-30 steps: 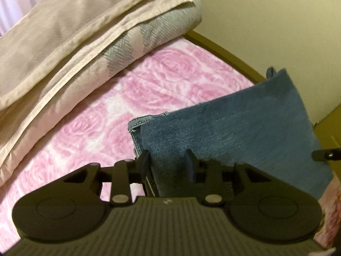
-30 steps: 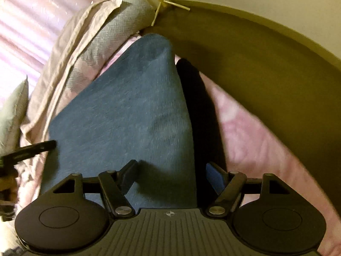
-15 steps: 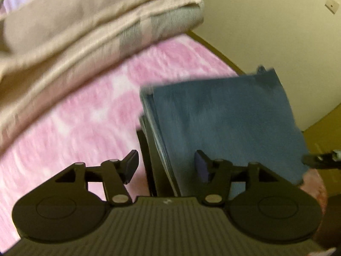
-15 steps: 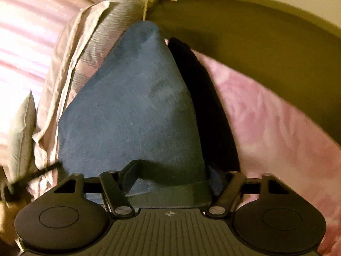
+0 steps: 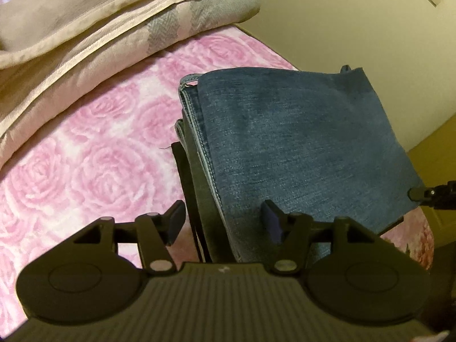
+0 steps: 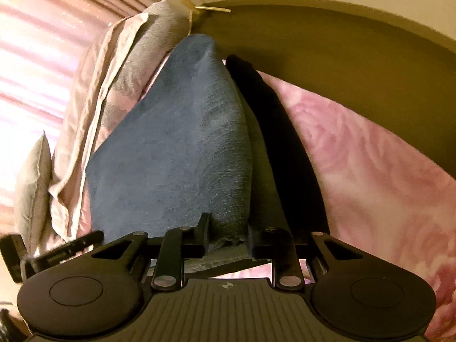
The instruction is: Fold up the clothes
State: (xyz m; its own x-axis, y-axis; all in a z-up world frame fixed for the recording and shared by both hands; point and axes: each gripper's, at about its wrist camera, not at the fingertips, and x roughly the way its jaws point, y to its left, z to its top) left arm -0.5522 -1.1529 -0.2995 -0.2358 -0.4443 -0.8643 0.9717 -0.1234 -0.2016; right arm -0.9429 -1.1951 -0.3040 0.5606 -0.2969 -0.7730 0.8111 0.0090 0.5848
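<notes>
Folded jeans (image 5: 299,142) lie on a bed with a pink rose-patterned cover (image 5: 94,154), close to the bed's edge by a cream wall (image 5: 356,22). Top layer is a flat square of blue denim; stitched hems and seams stack along its left side. A dark garment (image 5: 185,188) lies under the jeans and pokes out on that same side, darker than the denim, its type unclear.

Left hand-held gripper (image 5: 223,219): fingers apart, nothing between the pads. It sits low at the near left corner of the jeans. The left finger is over the pink cover beside the dark garment, the right finger over the denim. Whether either finger touches cloth cannot be told.

Right hand-held gripper (image 6: 228,238): fingers drawn close together and clamped on the near edge of the jeans (image 6: 176,148), with a bunched fold of denim pinched between them. From this view the jeans run away from the camera, and the dark garment (image 6: 285,154) shows as a black strip along their right side. In the left wrist view its tip (image 5: 433,196) shows at the right edge of the denim.

Folded beige bedding with a grey herringbone layer (image 5: 85,28) is heaped at the far side of the bed, apart from the jeans. A pillow (image 6: 34,176) stands beside it near a pink curtain (image 6: 42,57).
</notes>
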